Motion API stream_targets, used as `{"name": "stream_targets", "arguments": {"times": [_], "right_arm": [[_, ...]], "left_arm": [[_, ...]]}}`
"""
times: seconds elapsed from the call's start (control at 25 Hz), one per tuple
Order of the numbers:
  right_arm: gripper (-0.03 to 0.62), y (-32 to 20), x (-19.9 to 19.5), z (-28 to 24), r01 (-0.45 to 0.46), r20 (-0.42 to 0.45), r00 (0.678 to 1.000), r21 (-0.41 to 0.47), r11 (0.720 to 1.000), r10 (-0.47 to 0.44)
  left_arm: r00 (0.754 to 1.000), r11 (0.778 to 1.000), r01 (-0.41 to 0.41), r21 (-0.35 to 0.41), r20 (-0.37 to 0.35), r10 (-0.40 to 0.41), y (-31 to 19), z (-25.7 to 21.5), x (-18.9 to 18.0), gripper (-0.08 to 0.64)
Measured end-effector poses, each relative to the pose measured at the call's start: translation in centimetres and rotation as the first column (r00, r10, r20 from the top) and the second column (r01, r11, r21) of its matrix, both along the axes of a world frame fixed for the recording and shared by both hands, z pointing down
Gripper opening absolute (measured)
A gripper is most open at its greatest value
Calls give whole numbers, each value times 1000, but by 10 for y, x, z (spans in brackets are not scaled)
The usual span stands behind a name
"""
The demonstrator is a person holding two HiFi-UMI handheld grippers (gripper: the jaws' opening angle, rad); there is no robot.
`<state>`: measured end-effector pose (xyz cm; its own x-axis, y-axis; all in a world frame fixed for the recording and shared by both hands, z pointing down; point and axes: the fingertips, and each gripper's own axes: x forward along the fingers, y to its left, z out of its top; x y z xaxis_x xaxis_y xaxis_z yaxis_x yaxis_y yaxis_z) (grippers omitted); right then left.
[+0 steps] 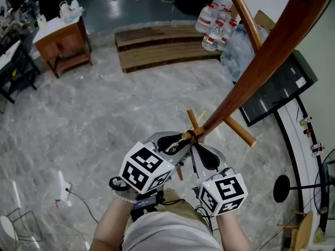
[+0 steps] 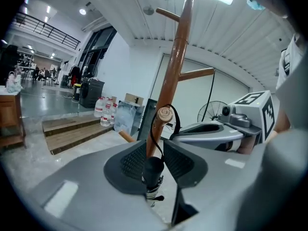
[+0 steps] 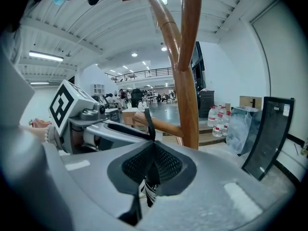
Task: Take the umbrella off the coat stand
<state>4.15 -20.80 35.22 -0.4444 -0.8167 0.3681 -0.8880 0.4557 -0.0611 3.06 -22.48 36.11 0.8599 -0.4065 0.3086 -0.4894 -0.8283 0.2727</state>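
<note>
A large open hall like a workshop or lab is shown: polished grey floor (image 1: pixel 78 114), ribbed ceiling (image 3: pixel 96 28) with strip lights (image 3: pixel 45 57), railed mezzanine (image 2: pixel 43 28), low wooden platforms (image 1: pixel 157 48), bottled water (image 1: pixel 213 27), wooden bench (image 1: pixel 60 41)

- Grey marbled floor (image 1: pixel 78 119).
- Low wooden steps (image 1: pixel 157 48) beside packed water bottles (image 1: pixel 213 30) near the white wall (image 1: pixel 322 46).
- Wooden side table (image 1: pixel 63 46) at left.
- Ceiling strip lights (image 3: pixel 45 56).
</note>
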Motion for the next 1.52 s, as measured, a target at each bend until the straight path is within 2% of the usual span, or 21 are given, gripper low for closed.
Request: {"name": "stream_targets", "arguments": {"times": [0.28, 0.68, 0.92, 1.28, 1.52], "right_arm": [[3, 6, -9, -3, -3, 6, 1000, 10, 1000, 3], [3, 14, -29, -16, 2, 15, 1000, 40, 999, -2], [3, 22, -44, -20, -11, 28, 1000, 50, 999, 10], [3, 42, -45, -18, -107, 56, 993, 51, 993, 104], [3, 61, -28, -15, -199, 70, 978, 45, 979, 196]], "left_arm": [[1000, 1000, -20, 15, -16, 20, 5, -3, -2, 18], [1000, 998, -10, 57, -25, 12, 15, -17, -23, 18], [1000, 996, -11, 92, 7, 10, 27, -22, -41, 18], [997, 990, -62, 128, 45, 56, 47, -21, -48, 18], [988, 980, -151, 128, 57, 144, 67, -18, -31, 18]]}}
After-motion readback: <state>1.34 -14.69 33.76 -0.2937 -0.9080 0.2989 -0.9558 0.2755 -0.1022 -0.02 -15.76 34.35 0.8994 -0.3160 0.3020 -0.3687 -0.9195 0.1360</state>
